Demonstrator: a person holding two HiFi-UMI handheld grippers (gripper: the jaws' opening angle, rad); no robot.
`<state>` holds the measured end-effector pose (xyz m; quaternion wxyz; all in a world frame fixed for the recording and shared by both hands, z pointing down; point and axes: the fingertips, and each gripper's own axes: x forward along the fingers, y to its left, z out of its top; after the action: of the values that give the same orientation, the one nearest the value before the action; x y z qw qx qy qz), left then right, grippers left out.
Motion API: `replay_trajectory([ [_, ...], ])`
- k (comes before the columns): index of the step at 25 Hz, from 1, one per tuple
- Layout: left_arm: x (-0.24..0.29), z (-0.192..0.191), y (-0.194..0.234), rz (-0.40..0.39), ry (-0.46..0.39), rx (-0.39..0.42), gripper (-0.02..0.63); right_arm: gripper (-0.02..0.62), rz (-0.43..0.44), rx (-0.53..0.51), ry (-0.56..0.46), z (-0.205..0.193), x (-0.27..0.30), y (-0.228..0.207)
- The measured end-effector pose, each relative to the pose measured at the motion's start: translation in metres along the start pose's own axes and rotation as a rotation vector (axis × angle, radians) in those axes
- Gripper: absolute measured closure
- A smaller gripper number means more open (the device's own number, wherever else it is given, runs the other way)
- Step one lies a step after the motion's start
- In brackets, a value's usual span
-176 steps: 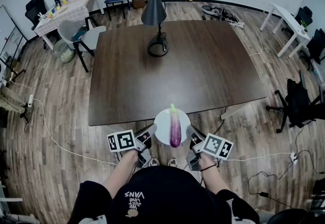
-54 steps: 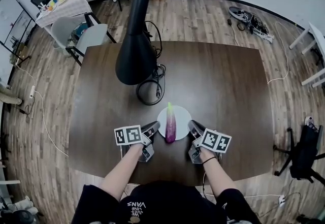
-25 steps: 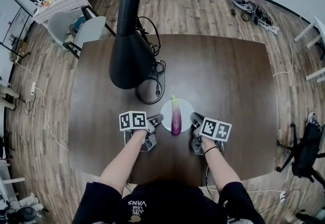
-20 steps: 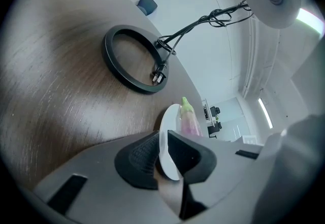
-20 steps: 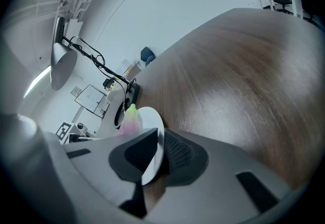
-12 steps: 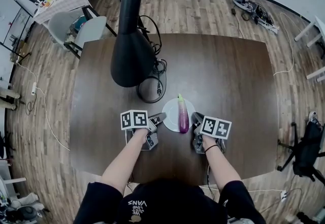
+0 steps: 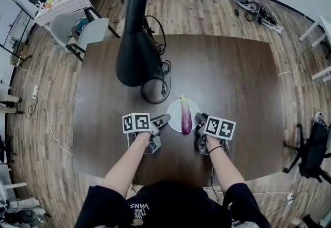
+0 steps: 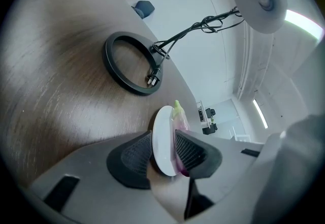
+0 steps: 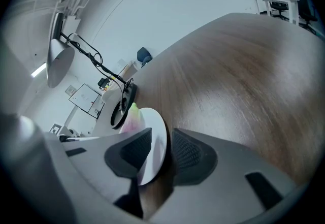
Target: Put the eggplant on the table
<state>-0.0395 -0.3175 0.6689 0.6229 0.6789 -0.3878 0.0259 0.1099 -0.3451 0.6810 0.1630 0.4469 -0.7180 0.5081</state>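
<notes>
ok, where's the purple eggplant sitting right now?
Head view, centre: the purple eggplant lies on the round white plate on the dark wooden table, toward the person's edge, below and right of the black lamp's ring base.

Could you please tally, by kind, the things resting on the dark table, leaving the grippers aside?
Lamp: 1
Plate: 1
Eggplant: 1
Total: 3 things on the table
</notes>
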Motion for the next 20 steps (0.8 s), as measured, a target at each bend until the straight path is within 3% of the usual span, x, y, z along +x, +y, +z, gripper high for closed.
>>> replay_trajectory([
  [9,-0.018,0.006,-0.020,-0.021,-0.030,0.104,0.477,0.474,-0.003,-0.043,-0.058,0.005,-0.019,0.018],
  [13,-0.027,0.008,-0.031,-0.017,-0.047,0.185,0.542,0.477,-0.018,-0.091,-0.110,0.010,-0.033,0.027],
  [20,-0.046,0.004,-0.054,-0.011,-0.070,0.326,0.589,0.555,-0.001,-0.102,-0.186,0.006,-0.064,0.045],
])
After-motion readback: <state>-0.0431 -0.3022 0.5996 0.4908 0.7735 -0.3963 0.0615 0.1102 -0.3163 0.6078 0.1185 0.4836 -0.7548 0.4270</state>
